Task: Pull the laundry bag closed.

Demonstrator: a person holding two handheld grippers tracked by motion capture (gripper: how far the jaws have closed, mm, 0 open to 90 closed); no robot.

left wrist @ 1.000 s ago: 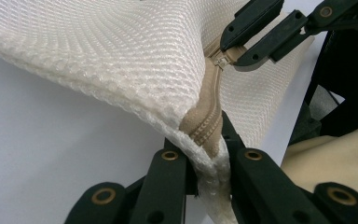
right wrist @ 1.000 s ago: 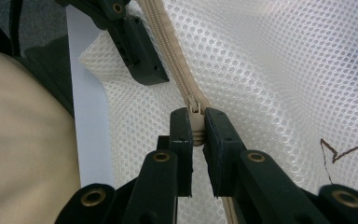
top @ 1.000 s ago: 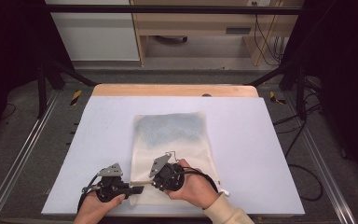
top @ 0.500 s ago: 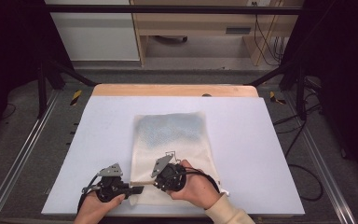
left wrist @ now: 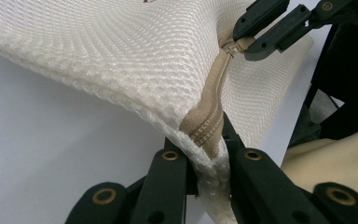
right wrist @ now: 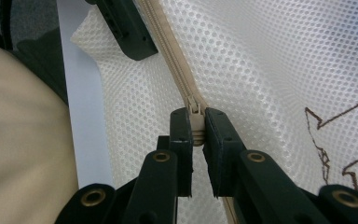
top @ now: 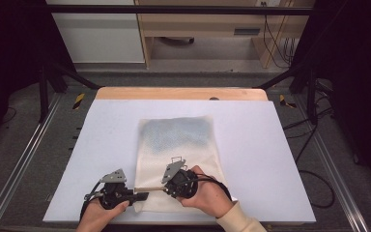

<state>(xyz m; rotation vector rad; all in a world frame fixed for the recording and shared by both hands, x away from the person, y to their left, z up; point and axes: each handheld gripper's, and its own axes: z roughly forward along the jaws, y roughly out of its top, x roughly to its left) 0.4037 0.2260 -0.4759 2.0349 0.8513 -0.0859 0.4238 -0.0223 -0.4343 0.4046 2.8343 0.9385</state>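
White mesh laundry bag [top: 176, 154] lies on the pale table [top: 270, 145], left gripper [left wrist: 208, 154] clamped on its corner, right gripper [right wrist: 196, 126] clamped on the beige zipper slider [right wrist: 195, 122].

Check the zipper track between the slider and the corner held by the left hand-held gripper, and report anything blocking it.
Nothing visible blocks it. The tan zipper runs bare from the slider, pinched by the right hand-held gripper, to the mesh bag corner clamped in the left hand-held gripper.

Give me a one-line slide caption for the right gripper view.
Right gripper shut on the beige zipper pull of a white mesh laundry bag.
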